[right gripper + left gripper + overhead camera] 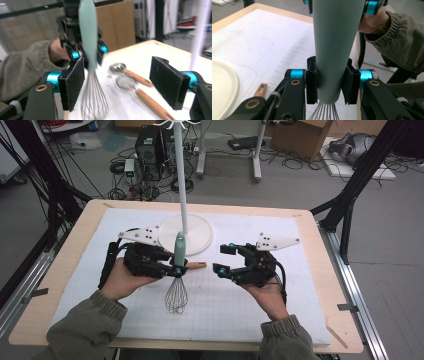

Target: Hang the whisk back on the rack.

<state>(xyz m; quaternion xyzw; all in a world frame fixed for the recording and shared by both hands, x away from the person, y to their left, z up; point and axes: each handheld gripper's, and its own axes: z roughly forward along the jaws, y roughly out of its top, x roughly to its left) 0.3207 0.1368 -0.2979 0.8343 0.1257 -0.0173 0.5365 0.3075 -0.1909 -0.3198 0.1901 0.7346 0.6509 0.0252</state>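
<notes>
Pale-green whisk handle clamped upright in left gripper, wires down on white mat, right gripper wide apart, empty.

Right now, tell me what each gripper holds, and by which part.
The left gripper clamps the whisk by the lower end of its green handle, just above the wires. The right gripper stands open and holds nothing.

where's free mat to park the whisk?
Free: the mat on its right side beyond the right gripper, the near strip in front of the whisk, and the far left corner. Crowded: the centre, where the stand base, the left gripper clamping the whisk and a wooden handle bunch together.
</notes>
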